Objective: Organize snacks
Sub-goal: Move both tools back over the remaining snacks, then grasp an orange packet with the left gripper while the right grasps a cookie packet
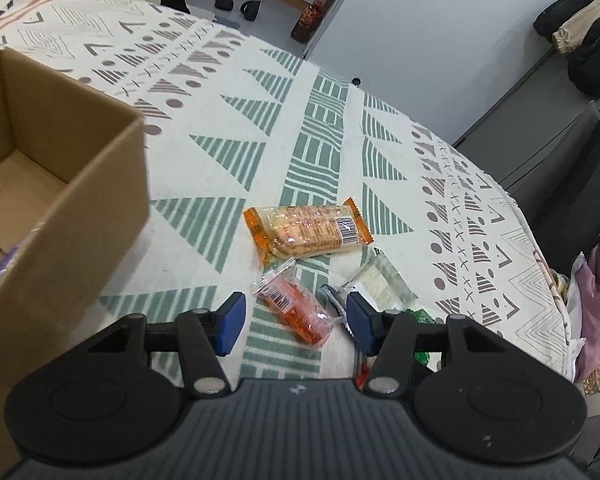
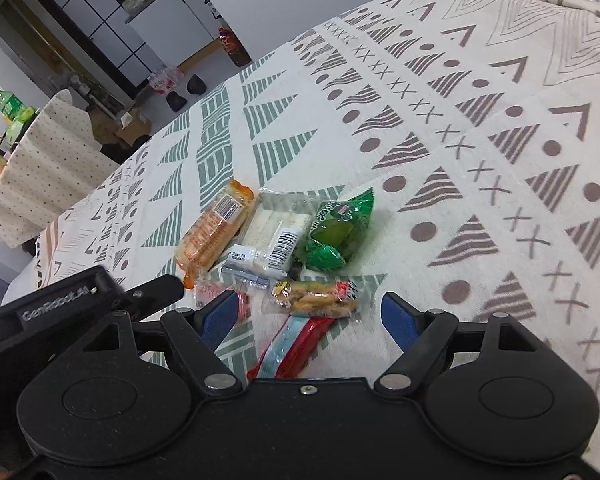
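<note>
Several wrapped snacks lie in a cluster on the patterned cloth. My left gripper (image 1: 296, 322) hangs open just above a small clear packet with orange contents (image 1: 296, 310); beyond it lie an orange biscuit pack (image 1: 308, 232) and a pale wafer pack (image 1: 376, 280). My right gripper (image 2: 310, 316) is open over a clear pack of brown sticks (image 2: 316, 298) and a red and blue wrapper (image 2: 296, 344). Further out are green packets (image 2: 338, 228), the wafer pack (image 2: 276, 236) and the biscuit pack (image 2: 216, 228). A brown cardboard box (image 1: 80, 208) stands at left, with green and purple wrappers inside.
The left gripper's black body (image 2: 80, 300) sits left of the right one. The cloth-covered table (image 1: 240, 80) drops off at its far and right edges. Bags and clothing (image 1: 592, 300) lie past the right edge. Shoes and boxes (image 1: 236, 0) sit on the floor beyond.
</note>
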`<state>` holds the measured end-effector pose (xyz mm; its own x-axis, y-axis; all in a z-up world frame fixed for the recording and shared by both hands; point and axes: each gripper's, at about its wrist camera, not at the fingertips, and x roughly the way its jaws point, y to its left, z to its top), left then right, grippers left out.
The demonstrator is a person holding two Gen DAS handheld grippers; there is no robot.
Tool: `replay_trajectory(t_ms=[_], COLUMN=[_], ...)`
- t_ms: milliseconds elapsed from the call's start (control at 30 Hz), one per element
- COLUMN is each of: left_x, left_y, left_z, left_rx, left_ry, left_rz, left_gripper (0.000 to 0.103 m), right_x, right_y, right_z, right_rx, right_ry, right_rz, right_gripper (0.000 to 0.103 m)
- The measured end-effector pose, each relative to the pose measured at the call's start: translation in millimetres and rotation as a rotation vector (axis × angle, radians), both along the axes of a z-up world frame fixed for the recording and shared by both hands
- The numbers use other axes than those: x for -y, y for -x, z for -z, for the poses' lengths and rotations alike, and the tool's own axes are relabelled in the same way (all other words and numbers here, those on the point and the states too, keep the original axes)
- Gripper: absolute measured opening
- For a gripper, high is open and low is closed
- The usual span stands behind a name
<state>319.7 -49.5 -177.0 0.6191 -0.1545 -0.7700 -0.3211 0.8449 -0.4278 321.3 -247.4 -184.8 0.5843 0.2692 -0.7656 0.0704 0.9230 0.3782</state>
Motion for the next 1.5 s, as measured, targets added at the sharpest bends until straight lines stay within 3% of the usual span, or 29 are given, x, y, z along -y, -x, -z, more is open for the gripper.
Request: replay_trajectory(t_ms=[167,233,300,467,733,800,867,1133,1500], left_x=[1,2,4,14,30,30,29,15,8], left_y=[-13,-16,-18,-21,-27,-27,-26,-3,27], left_z=[12,17,22,29,31,31,30,23,-22], left_rx=[-0.026,-0.039,-0.054,-0.070,-0.070,-0.073,-0.088,-0.074,0.010], left_ry=[0.004,0.005,0.008,-0.005,-0.082,-0.090,-0.102,-0.087,-0.095], left_rz=[0.002,0.001,0.001,0.003,-0.008,-0.017,-0.021,-0.030,-0.015], left_gripper=[0.055,0.055,0.055,0.055,0.055,0.046,0.025,0.023,0.023], right_x=[-5,-8,-8,0,10,10,10,7,2], right_y=[-10,-13,-15,-14,-9,-9,-8,-1,11], right_z=[10,12,14,16,13,12,11,1,-23], right_rx=[-0.023,-0.022,-0.021,-0.011,-0.017,-0.020,-0.024,0.001,0.066], right_ry=[0.004,0.016,0.026,0.010,-0.001,-0.003,-0.003,-0.023,-0.057], right_rz=[-0.021,-0.026,-0.029,-0.023,0.011,0.014,0.015,-0.010,-0.028], right_gripper=[0.078,0.074,0.061,0.054,0.053,0.053,0.053,0.053,0.053])
